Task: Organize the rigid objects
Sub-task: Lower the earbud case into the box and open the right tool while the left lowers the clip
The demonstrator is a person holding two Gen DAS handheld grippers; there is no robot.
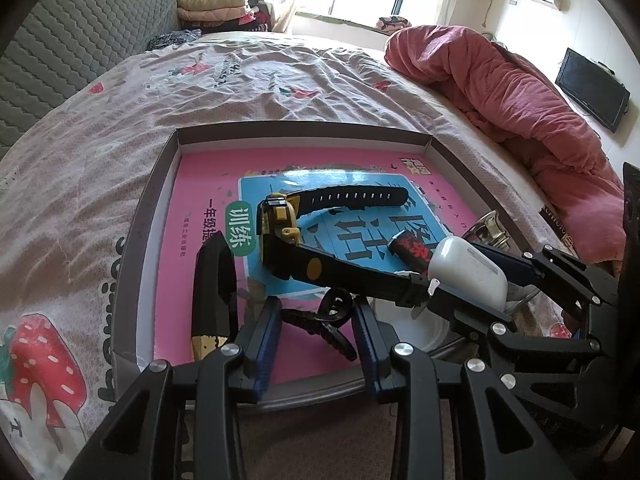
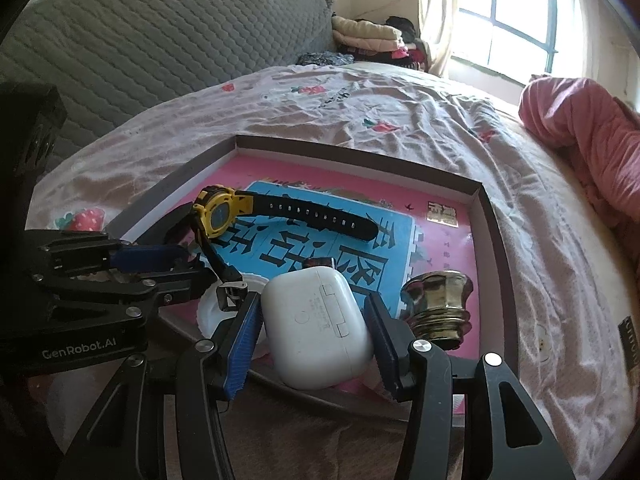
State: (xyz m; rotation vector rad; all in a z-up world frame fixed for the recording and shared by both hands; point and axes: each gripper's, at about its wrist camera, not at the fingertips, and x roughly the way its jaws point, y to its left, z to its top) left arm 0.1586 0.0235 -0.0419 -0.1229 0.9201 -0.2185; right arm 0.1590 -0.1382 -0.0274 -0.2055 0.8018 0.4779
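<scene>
The white earbud case (image 2: pixel 318 326) is grasped between the pads of the right tool (image 2: pixel 312 344), over the near edge of the tray (image 2: pixel 486 200) on the bed. The left tool (image 1: pixel 316 340) is released, empty. The case should be lowered flat beside the brass cap (image 2: pixel 438 304) before release.

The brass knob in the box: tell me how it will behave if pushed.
The brass knob looks like solid metal, so probably heavy for its size and stiff. It stands on its narrower threaded end, so a high push may tip it. Its round body would then likely roll across the glossy pink book.
</scene>
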